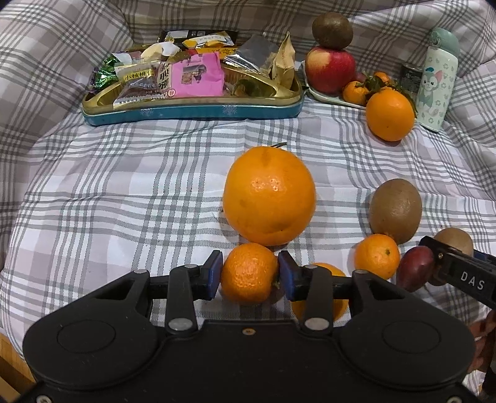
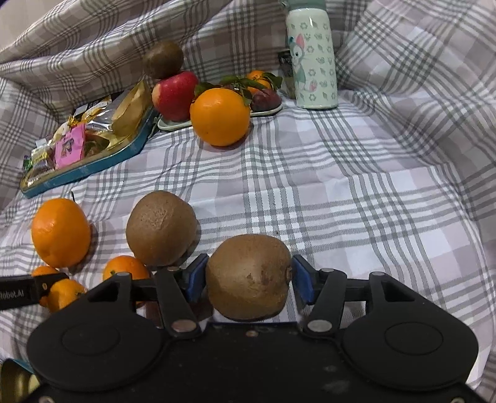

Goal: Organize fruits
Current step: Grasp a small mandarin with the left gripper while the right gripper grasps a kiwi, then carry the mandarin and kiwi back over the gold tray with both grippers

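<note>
While both grippers are tilted steeply down toward the checked cloth (image 1: 124, 186), the left gripper (image 1: 249, 272) is set astride a mandarin (image 1: 248, 283), its blue pads (image 1: 215, 272) lying right at the fruit's two sides; the jaws are parted only as wide as the mandarin, and whether it is actually squeezed cannot be told. The right gripper (image 2: 248, 276) is placed likewise about a kiwi (image 2: 248, 288), with the pads at its two ends and the jaws about half open; pressure on it cannot be judged either.

Open cloth is left to the left of the left gripper and to the right of the right gripper; folds of the cloth are raised around the far edge and both sides.

Just beyond the mandarin and touching it, a large orange (image 1: 269, 195) is seen; part of another orange fruit (image 1: 322, 291) is hidden under the right-hand finger. Between the two grippers a small mandarin (image 1: 376, 255), a dark red fruit (image 1: 414, 268) and a second kiwi (image 2: 161, 228) are crowded close together. Farther back a tin of snacks (image 1: 192, 108) is set, and beside it a plate (image 1: 325, 96) carrying an apple (image 1: 330, 68) topped by a third kiwi (image 1: 332, 29); a far orange (image 1: 390, 113) rests against the plate's front, with a printed bottle (image 1: 435, 83) upright near it.
</note>
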Demonstrator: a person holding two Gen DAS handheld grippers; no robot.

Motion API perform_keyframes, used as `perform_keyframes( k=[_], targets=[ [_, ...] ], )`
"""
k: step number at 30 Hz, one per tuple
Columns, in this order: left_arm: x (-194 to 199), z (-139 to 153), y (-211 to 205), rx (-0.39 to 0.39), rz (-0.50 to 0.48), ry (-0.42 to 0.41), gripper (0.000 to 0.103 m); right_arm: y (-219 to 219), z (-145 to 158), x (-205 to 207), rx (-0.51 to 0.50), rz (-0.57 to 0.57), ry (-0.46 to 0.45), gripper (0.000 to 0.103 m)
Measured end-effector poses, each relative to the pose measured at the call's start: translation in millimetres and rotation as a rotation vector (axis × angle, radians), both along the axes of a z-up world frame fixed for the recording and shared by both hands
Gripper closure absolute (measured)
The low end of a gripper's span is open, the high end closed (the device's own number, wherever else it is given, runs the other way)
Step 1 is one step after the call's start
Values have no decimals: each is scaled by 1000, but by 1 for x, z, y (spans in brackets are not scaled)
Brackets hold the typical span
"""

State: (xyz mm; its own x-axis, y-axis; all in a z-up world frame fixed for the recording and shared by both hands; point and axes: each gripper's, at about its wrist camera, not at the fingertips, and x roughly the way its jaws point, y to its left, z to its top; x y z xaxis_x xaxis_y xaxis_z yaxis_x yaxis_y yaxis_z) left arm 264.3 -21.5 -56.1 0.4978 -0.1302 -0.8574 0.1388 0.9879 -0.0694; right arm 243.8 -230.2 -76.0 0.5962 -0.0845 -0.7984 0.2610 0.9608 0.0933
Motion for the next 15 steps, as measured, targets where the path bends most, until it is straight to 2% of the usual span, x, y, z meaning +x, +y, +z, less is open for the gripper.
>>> perform_keyframes(
  k=[7,15],
  targets=[
    [-2,-4,-7,36,-24,-13,56,1,-1,-1,-29,8,-26,44],
    [-7,3,-2,12,-24,-26,57,3,1,-5,-35,28,-47,47]
  ],
)
